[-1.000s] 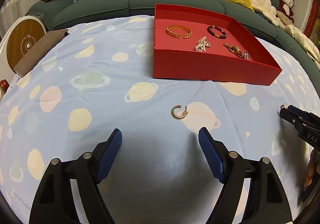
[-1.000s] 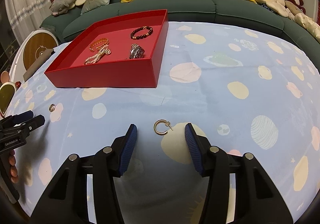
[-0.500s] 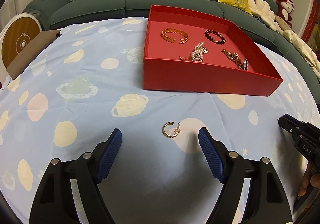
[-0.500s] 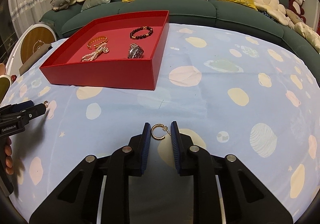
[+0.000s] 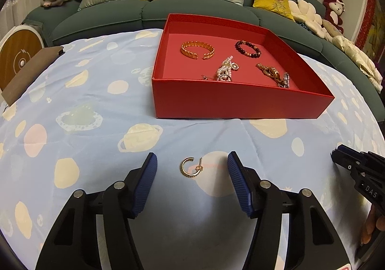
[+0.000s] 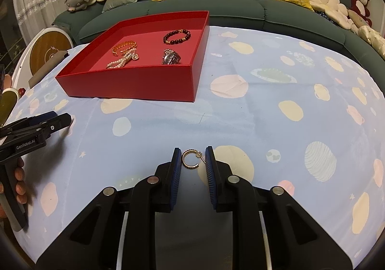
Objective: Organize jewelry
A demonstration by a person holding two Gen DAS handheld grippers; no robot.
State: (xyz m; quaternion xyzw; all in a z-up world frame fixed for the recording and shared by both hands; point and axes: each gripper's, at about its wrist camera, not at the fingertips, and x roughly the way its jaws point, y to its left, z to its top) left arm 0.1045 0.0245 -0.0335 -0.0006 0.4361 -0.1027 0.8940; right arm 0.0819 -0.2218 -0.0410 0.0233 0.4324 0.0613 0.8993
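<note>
Beyond each hoop earring (image 5: pixel 190 167), the red tray (image 5: pixel 240 103); left tool (image 5: pixel 191 168) wide, right tool (image 6: pixel 193 158) narrowed around its earring (image 6: pixel 191 158).

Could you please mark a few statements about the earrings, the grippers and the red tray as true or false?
1. A gold hoop earring lies between the open fingers of the left gripper. True.
2. The right gripper is wide open. False: its fingers have narrowed closely around a second hoop earring.
3. The red tray is empty. False: it holds a gold bangle, a dark bead bracelet and other pieces.
4. Both earrings rest on the planet-print cloth. True.
</note>
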